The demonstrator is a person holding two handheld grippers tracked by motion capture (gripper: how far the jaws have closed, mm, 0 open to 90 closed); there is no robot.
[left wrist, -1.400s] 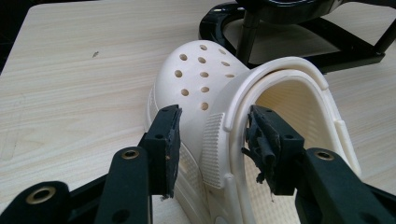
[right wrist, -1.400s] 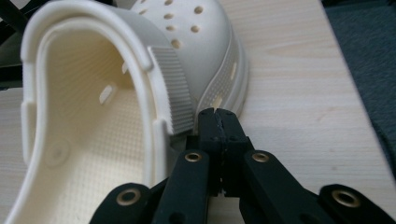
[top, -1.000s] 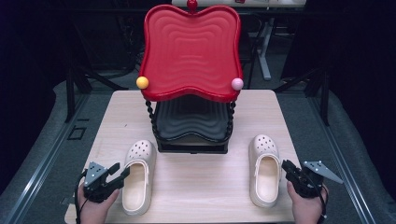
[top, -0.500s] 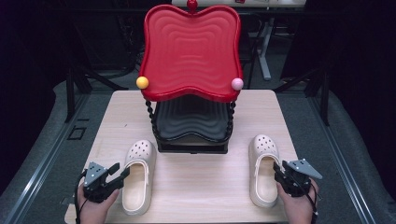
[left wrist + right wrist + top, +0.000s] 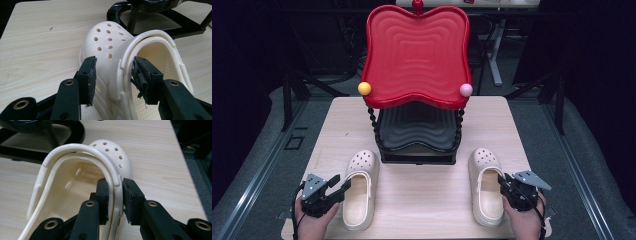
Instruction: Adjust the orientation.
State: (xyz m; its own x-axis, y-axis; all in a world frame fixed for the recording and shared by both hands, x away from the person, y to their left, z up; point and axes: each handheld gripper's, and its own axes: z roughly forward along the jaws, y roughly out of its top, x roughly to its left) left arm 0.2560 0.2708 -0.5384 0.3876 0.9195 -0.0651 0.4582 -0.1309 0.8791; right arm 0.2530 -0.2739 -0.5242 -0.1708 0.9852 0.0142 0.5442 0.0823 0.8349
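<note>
**A:** What have you got at the shoes?

**B:** My right gripper (image 5: 115,195) has its jaws on the outer side wall of the right clog (image 5: 486,185), one pad inside the shoe, one outside. They have just been closing, and in the right gripper view both pads sit against the wall and strap. That clog lies at about 4 o'clock on the table (image 5: 337,125), toe away from me.

**A:** And your left?

**B:** My left gripper (image 5: 113,75) stands fairly wide, straddling the side wall of the left clog (image 5: 359,187). One pad looks to touch the inner face; the outer pad is just beside the wall, and I cannot tell if it presses. That clog is at about 8 o'clock, toe also away.

**A:** Beyond them?

**B:** At 12 o'clock of both clogs, a black stand (image 5: 417,137) with a red wavy tray (image 5: 416,55) over it; yellow ball (image 5: 364,88) and pink ball (image 5: 466,90) at the tray's near corners.
</note>
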